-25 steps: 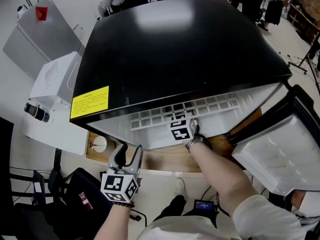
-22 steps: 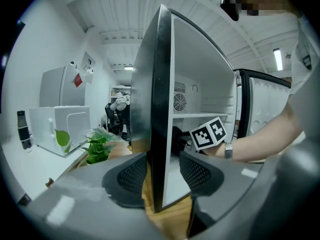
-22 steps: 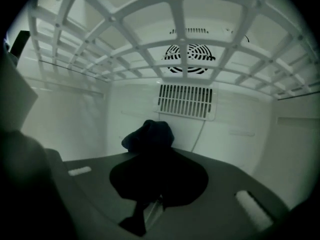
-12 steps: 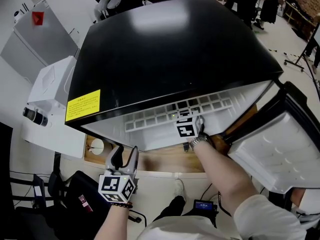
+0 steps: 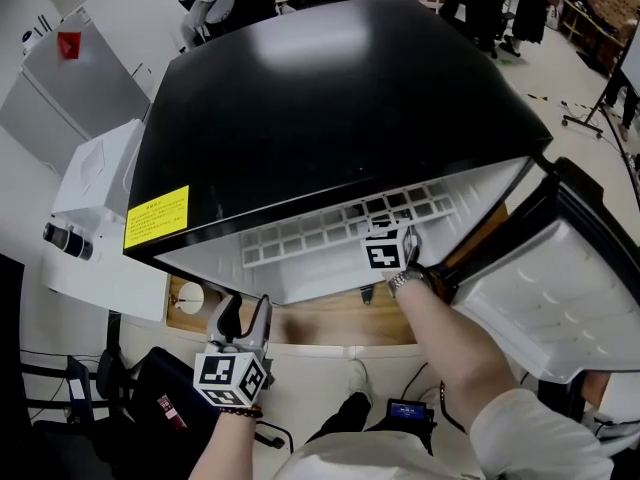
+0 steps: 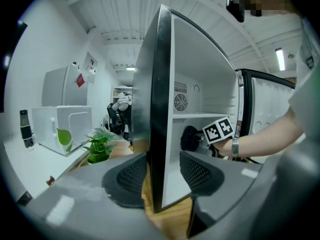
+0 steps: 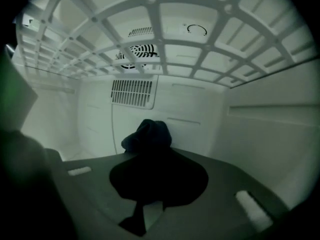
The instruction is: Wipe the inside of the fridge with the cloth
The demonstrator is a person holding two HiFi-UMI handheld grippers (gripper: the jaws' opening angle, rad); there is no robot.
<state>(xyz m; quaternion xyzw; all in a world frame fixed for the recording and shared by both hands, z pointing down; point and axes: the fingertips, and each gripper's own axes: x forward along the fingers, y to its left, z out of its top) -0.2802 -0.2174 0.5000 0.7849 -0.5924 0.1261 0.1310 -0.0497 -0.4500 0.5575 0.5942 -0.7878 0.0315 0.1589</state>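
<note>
Right gripper view: cloth (image 7: pixel 148 134) between fridge walls (image 7: pixel 272 144), below shelf (image 7: pixel 165 40).

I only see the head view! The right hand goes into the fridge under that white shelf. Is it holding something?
Observer: Yes. The right gripper view shows the right gripper with its fingers shut on a dark cloth.
Operator: What's behind the cloth?
Observer: The white back wall, with a slotted vent in it.
Operator: Anything above that?
Observer: A round fan grille, seen through the white grid shelf.
</note>
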